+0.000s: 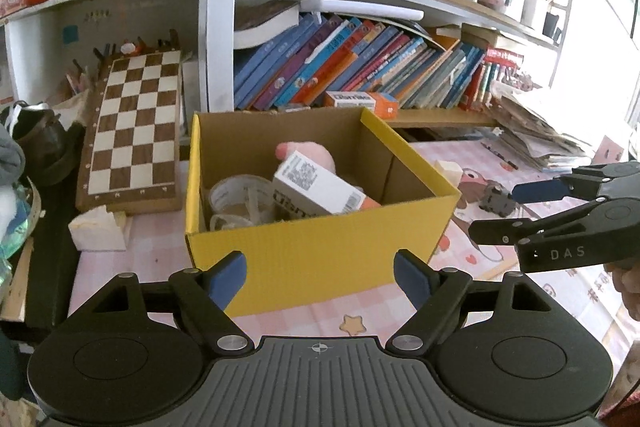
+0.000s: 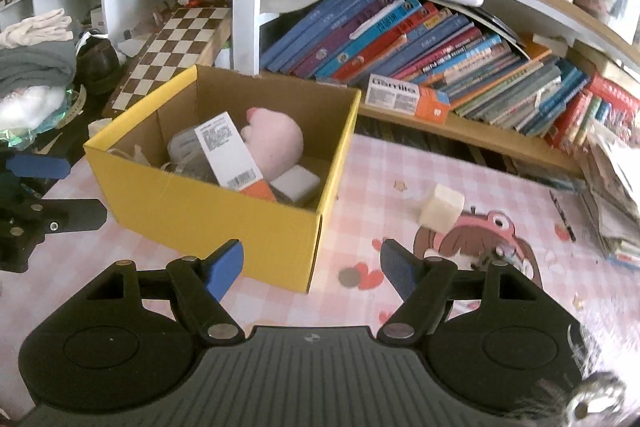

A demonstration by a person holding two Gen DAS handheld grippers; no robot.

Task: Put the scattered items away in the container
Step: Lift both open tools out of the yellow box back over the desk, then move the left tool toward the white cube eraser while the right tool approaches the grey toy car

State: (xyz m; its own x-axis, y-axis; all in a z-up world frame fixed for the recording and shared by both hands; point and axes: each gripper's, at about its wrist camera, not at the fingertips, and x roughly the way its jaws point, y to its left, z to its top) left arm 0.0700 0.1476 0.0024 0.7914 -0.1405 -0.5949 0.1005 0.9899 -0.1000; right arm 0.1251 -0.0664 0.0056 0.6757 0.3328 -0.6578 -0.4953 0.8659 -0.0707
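Tape roll [image 1: 240,201] half hidden behind yellow box [image 1: 320,251] wall.

Left wrist view: looked forward from low over the surface [image 1: 304,307], straight at the near wall of the yellow box [image 1: 320,247], close up, with its own tongs [image 1: 320,277] at the bottom edge. Right wrist view: sat further right, faced forward and leftward, met the box [image 2: 208,215] corner-on, slightly farther back, own tongs [image 2: 312,273] below. Shared by both: the box, the chessboard [image 1: 132,131], the slanted books [image 1: 352,67] on the shelf, and each other's tongs at the frame edges.
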